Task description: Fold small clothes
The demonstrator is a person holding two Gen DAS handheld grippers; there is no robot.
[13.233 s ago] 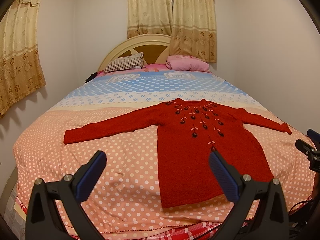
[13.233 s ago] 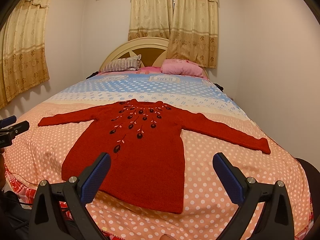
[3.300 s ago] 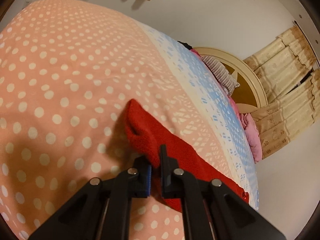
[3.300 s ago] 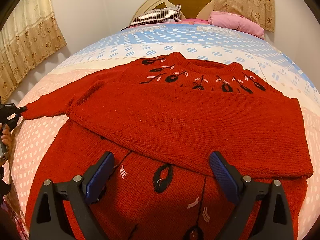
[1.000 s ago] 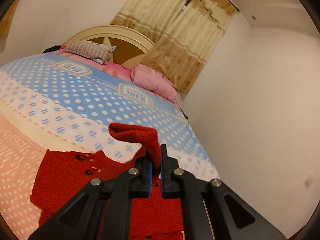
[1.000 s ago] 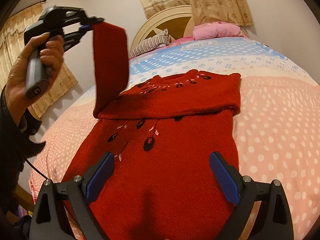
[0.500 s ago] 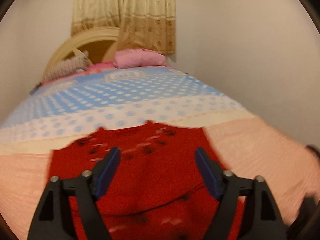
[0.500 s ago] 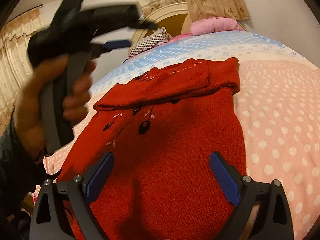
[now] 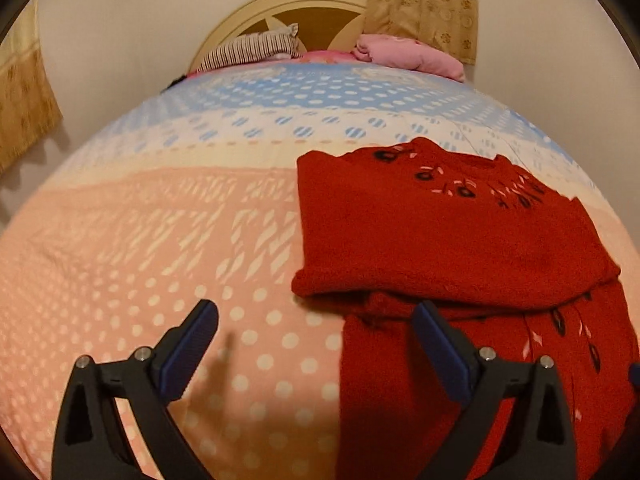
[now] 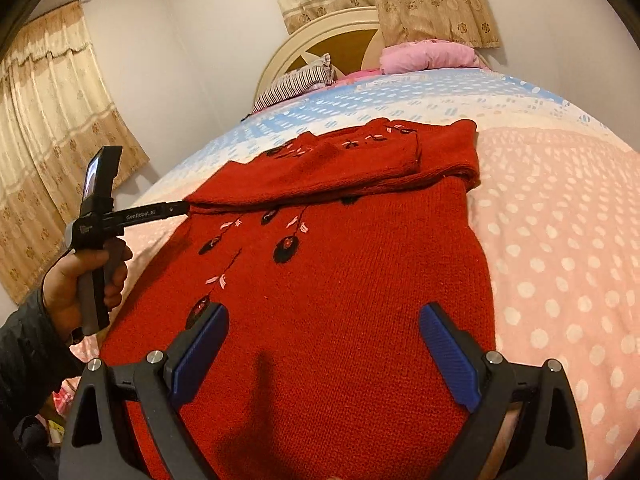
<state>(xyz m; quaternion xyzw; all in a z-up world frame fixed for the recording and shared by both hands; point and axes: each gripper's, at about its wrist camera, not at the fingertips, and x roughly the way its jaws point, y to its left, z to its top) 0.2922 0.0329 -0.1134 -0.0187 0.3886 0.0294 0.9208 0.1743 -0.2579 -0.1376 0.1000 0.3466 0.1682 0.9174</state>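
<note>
Red sweater (image 10: 332,280) lies on the bed (image 10: 560,240), both sleeves folded across its far part. Left gripper (image 9: 316,344), jaws just opened, and right gripper (image 10: 324,348) gape empty. Soft, limp knit: probably best pinched at the near hem corners.

"GenRobot.AI" is printed in white along the left gripper (image 10: 176,209) arm.

You've got a bed in a polka-dot peach-and-blue sheet (image 9: 160,240), arched cream wooden headboard (image 10: 320,36), plain white walls (image 10: 200,40), beige patterned curtains (image 10: 44,140).
</note>
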